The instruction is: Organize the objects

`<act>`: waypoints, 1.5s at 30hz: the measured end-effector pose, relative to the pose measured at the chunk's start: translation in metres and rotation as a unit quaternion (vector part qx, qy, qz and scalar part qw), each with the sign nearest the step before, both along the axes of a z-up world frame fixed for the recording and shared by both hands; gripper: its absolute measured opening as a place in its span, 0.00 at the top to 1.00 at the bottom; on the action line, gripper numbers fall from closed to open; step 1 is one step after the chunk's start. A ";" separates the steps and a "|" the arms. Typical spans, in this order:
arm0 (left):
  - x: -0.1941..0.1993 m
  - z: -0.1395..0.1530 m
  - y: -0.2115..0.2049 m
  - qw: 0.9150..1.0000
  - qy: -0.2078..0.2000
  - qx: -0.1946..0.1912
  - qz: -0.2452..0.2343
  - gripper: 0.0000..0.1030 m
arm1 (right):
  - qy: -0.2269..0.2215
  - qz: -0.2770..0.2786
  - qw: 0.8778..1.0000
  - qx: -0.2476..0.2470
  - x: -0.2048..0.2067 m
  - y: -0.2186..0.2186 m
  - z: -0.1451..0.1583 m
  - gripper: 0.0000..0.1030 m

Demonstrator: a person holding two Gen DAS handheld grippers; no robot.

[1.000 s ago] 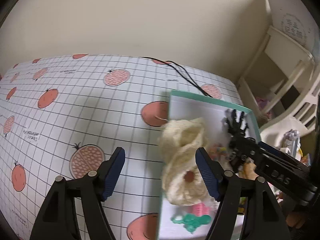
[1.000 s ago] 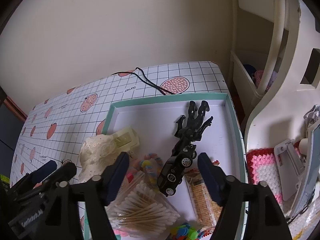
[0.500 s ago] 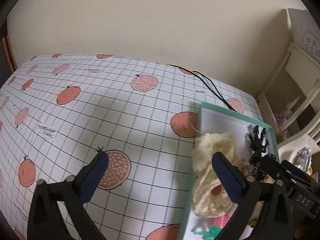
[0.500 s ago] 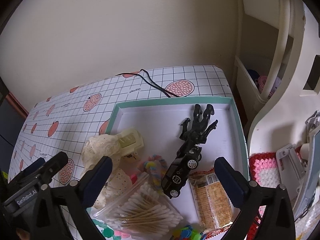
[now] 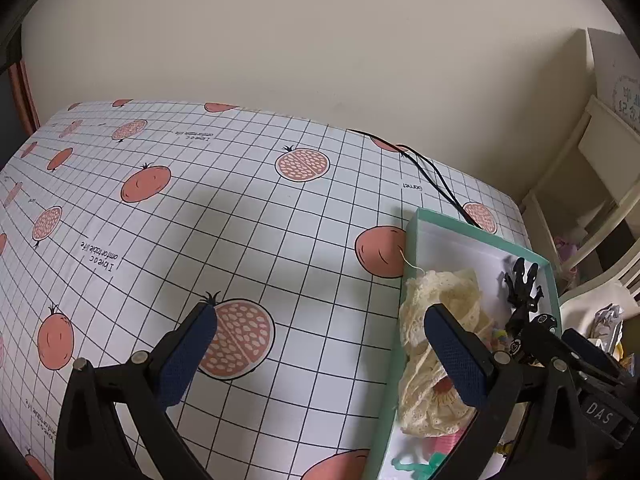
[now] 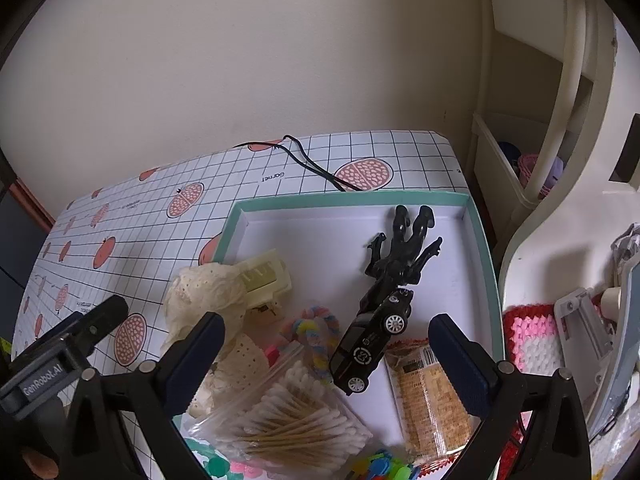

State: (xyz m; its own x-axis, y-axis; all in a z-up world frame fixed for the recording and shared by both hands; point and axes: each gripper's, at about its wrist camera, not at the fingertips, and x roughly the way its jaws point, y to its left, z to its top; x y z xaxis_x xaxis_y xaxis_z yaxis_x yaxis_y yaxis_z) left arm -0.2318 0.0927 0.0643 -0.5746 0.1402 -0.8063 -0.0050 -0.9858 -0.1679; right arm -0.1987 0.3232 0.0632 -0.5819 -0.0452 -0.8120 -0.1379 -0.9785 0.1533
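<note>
Both my grippers, left (image 5: 320, 354) and right (image 6: 326, 354), gape empty. Black toy car (image 6: 370, 346) lies at 12 o'clock inside the teal-rimmed cardboard tray (image 6: 486, 258). Approach squarely; clamp across its body.

A table in pomegranate-print grid cloth (image 5: 248, 216) carries a teal-rimmed tray (image 6: 476, 216) and a black cable (image 6: 316, 166).

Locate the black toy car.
In the right wrist view, the black toy car lies inside the teal-rimmed tray, between the pastel braided ring and the wrapped snack bar.
</note>
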 end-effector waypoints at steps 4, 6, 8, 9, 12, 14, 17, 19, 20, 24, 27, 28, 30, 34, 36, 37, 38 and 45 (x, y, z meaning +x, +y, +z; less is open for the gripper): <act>0.004 0.005 -0.004 1.000 -0.001 -0.007 -0.002 0.00 | -0.004 -0.004 1.000 0.005 0.004 -0.004 0.000 0.00; 0.008 0.009 -0.005 1.000 0.008 -0.020 -0.005 0.00 | -0.006 -0.006 1.000 0.010 0.007 -0.007 0.003 0.00; 0.013 0.015 -0.007 0.999 0.021 -0.027 -0.004 0.00 | -0.004 -0.004 1.000 0.016 0.010 -0.010 0.006 0.00; 0.014 0.018 -0.008 0.999 0.025 -0.028 -0.004 0.00 | -0.003 -0.004 1.000 0.020 0.013 -0.012 0.008 0.00; 0.021 0.024 -0.013 0.999 0.033 -0.035 -0.006 0.00 | -0.003 -0.006 1.000 0.025 0.020 -0.019 0.014 0.00; 0.026 0.028 -0.016 0.999 0.034 -0.041 -0.005 0.00 | -0.001 -0.010 1.000 0.023 0.024 -0.022 0.017 0.00; 0.035 0.031 -0.024 0.998 0.036 -0.042 -0.002 0.00 | 0.000 -0.011 1.000 0.020 0.033 -0.029 0.022 0.00; 0.043 0.033 -0.030 0.999 0.036 -0.039 0.000 0.00 | 0.000 -0.016 1.000 0.023 0.041 -0.032 0.026 0.00; 0.046 0.033 -0.032 0.999 0.036 -0.040 0.001 0.00 | 0.002 -0.021 1.000 0.024 0.045 -0.033 0.027 0.00; 0.064 0.034 -0.036 0.998 0.036 -0.044 -0.004 0.00 | 0.002 -0.031 0.999 0.022 0.063 -0.038 0.032 0.00; 0.075 0.035 -0.037 0.998 0.040 -0.055 -0.013 0.00 | -0.002 -0.029 0.999 0.029 0.076 -0.045 0.033 0.00; 0.079 0.035 -0.037 0.997 0.041 -0.063 -0.014 0.00 | -0.002 -0.030 0.999 0.033 0.082 -0.047 0.033 0.00; 0.089 0.035 -0.038 0.997 0.041 -0.070 -0.014 0.00 | 0.001 -0.031 0.999 0.032 0.093 -0.050 0.032 0.00; 0.107 0.036 -0.042 0.997 0.045 -0.062 -0.022 0.00 | -0.002 -0.035 0.999 0.028 0.113 -0.056 0.027 0.00; 0.117 0.036 -0.043 0.996 0.051 -0.068 -0.028 0.00 | -0.003 -0.034 0.999 0.030 0.122 -0.059 0.025 0.00; 0.122 0.036 -0.044 0.995 0.054 -0.072 -0.030 0.00 | -0.002 -0.034 0.999 0.030 0.126 -0.060 0.025 0.00; 0.125 0.036 -0.044 0.995 0.055 -0.073 -0.032 0.00 | -0.002 -0.034 0.999 0.031 0.131 -0.061 0.024 0.00; 0.151 0.024 -0.056 0.996 0.049 -0.063 -0.034 0.00 | 0.001 -0.037 0.999 0.026 0.160 -0.067 0.015 0.00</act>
State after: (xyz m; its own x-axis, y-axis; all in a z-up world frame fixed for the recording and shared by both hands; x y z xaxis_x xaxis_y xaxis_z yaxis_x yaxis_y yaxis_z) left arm -0.0807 0.0362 0.0884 -0.6445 0.0822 -0.7601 -0.0829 -0.9959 -0.0373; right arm -0.0388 0.2561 0.0781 -0.5835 0.0406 -0.8111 -0.2099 -0.9723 0.1024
